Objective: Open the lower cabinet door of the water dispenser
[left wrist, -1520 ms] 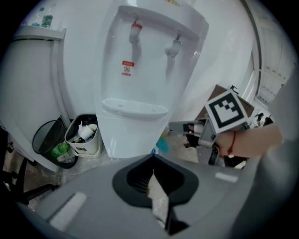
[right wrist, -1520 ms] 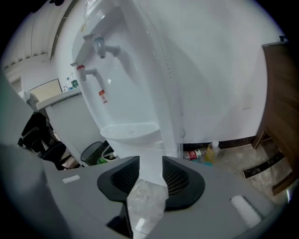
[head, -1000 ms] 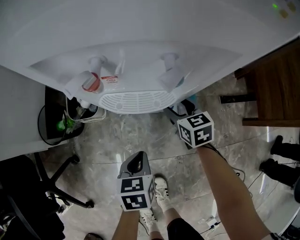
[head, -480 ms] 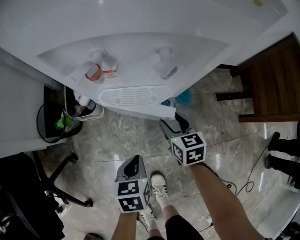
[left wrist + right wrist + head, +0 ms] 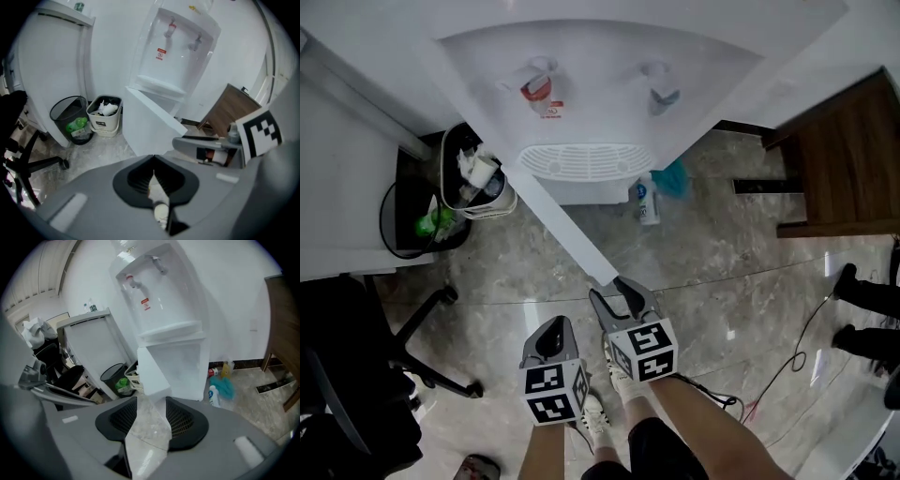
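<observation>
- Grey marbled floor (image 5: 534, 272), white wall behind; white water dispenser (image 5: 600, 84) stands against the wall.
- Dispenser front: recessed bay with two taps, red-marked tap (image 5: 536, 86) on one side and plain tap (image 5: 661, 94) on the other, slotted drip grille (image 5: 584, 159) below them.
- Lower cabinet door (image 5: 567, 230) is a plain white flat panel. It is swung well out from the dispenser body and, in the head view, runs diagonally from under the grille toward the person.
- Right gripper view: the compartment (image 5: 187, 366) behind the door stands uncovered, white inside. The door is hinged on the side nearer the bins.
- Right claw (image 5: 614, 292) is at the door's free edge. Its jaws have just been closing, and the door's corner sits between them, filling the gap at the tips, so it grips the door.
- Left claw (image 5: 548, 339) hangs over the floor just beside the right one, apart from the door. Its jaws are together at the tips, with only a thin slit and nothing in them.
- White bin (image 5: 478, 183) with rubbish and black mesh bin (image 5: 417, 220) stand side by side, next to the dispenser on the hinge side.
- Bottle (image 5: 648, 199) and teal cloth (image 5: 673, 176) are on the floor at the dispenser's other side.
- Dark wooden furniture (image 5: 844, 159) stands further out on that side.
- Black office chair (image 5: 356, 375) is at the person's left.
</observation>
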Motion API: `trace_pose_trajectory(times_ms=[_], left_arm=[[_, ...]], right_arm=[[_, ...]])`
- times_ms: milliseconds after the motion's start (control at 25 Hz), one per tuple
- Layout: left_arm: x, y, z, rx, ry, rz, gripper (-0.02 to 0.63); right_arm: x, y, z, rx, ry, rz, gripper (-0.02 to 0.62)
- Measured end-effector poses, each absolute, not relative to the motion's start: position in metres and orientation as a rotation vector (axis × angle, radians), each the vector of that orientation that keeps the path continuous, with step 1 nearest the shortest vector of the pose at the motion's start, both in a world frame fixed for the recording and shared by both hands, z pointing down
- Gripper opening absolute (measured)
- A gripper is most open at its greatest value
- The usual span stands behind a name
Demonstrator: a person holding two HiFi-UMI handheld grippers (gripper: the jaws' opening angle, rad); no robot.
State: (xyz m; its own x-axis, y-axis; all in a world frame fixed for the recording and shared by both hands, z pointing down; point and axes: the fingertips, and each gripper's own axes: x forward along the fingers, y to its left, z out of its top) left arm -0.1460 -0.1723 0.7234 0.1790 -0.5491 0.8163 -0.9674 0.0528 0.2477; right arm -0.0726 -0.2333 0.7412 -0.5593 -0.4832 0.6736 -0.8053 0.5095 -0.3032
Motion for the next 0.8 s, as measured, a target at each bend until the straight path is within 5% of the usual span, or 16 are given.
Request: trace_pose_trajectory(times_ms=[520, 800], left_arm=[[-0.219, -0.107, 0.721, 1.515, -1.582, 0.605, 0.006], [-0.202, -0.096, 0.7, 1.54, -1.551, 0.571, 0.006]], right_arm=[[-0.14, -0.182, 0.745, 1.014, -2.223, 0.82, 0.004], [-0.121, -0.163, 0.717, 1.067, -2.197, 0.84, -0.008]])
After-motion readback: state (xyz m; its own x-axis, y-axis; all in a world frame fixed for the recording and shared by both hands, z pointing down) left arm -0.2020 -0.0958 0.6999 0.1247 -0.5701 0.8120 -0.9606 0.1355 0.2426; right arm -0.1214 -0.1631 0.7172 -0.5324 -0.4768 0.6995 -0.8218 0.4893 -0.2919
